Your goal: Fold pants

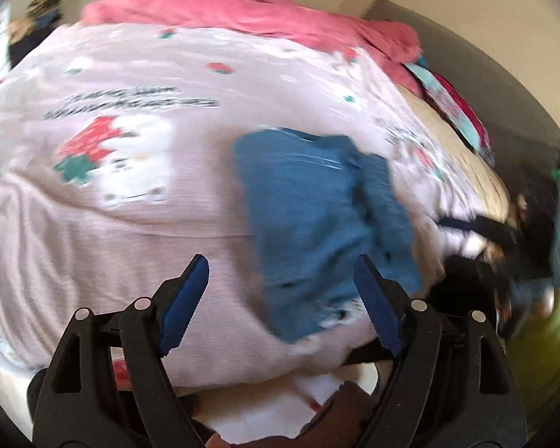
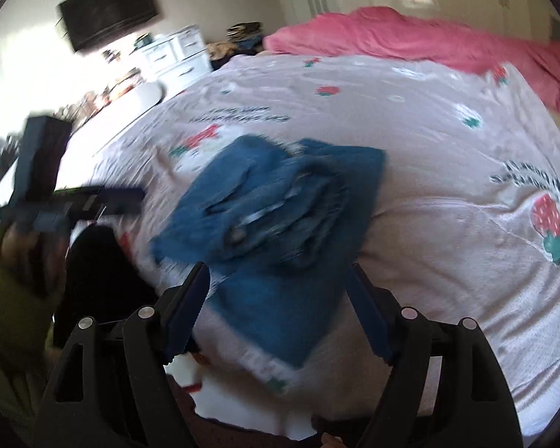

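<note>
The blue denim pants (image 1: 317,220) lie folded in a compact stack on the pale pink printed bedsheet (image 1: 130,194), near the bed's front edge. In the right wrist view the pants (image 2: 272,224) show the waistband and button on top. My left gripper (image 1: 280,298) is open and empty, hovering above the sheet just left of the pants. My right gripper (image 2: 276,306) is open and empty, above the near end of the pants. The left gripper also shows at the left of the right wrist view (image 2: 78,205), held in a hand. Both views are motion-blurred.
A pink blanket (image 1: 242,11) is bunched along the far side of the bed. A dark garment (image 2: 100,272) hangs at the bed's near left edge. White drawers (image 2: 179,52) and a wall television (image 2: 108,18) stand beyond the bed. Colourful clothes (image 1: 455,108) lie at the right.
</note>
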Tool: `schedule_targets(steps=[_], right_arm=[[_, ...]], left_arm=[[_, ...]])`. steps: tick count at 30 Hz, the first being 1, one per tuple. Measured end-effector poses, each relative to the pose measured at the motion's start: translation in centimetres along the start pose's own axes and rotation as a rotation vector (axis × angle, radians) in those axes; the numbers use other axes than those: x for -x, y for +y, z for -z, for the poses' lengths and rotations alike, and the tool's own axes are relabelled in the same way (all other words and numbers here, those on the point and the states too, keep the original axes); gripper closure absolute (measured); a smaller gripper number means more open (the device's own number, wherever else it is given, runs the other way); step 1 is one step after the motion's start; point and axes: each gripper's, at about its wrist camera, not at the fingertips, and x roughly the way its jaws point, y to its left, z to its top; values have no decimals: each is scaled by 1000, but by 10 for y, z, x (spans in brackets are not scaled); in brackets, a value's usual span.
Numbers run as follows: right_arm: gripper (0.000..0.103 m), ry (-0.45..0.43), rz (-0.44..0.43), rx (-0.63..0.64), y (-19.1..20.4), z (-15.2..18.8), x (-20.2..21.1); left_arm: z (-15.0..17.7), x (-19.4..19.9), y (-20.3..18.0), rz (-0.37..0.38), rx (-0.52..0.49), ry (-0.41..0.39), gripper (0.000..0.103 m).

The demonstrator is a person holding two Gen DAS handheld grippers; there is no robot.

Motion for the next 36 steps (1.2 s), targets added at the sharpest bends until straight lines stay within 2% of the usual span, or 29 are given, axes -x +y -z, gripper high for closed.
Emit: schedule_targets(steps=[6,11,12,15,20,23,24,25,27,28,30,34,36], right_arm=[[29,5,33,219,62,12,-16],[30,-5,86,437,105,12,-36],[31,-12,89,451,107,10,-37],[45,-30,112,507,111,5,-45],[48,-13,160,618,114,-1,-62],[50,17,195,694,119,1,-78],[58,27,190,705,119,3,-82],[79,45,160,716,119,5,-86],[92,89,88,727,121,10,-92],[96,98,56,726,124,12,-91],[96,102,-1,695,128,14,-84],[97,141,27,695,125,24,-99],[96,133,-5,633,119,23,-105]], left_arm=[[-3,2,28,-45,67,-1,30],[-18,-4,25,-32,45,1,30],[-24,-7,22,-18,36,4,30],[-39,-23,14,1,9,26,30],[-63,-49,-5,5,-62,63,30],[-70,-71,-7,3,-63,110,30],[-71,-81,-8,1,-64,127,30],[-71,-88,-7,-5,-67,138,30],[-69,-101,-5,-11,-61,154,30],[-67,-105,-3,-10,-58,159,30],[-63,-110,2,0,-49,155,29],[-61,-108,8,32,-26,133,28],[-60,-107,9,36,-26,123,28]])
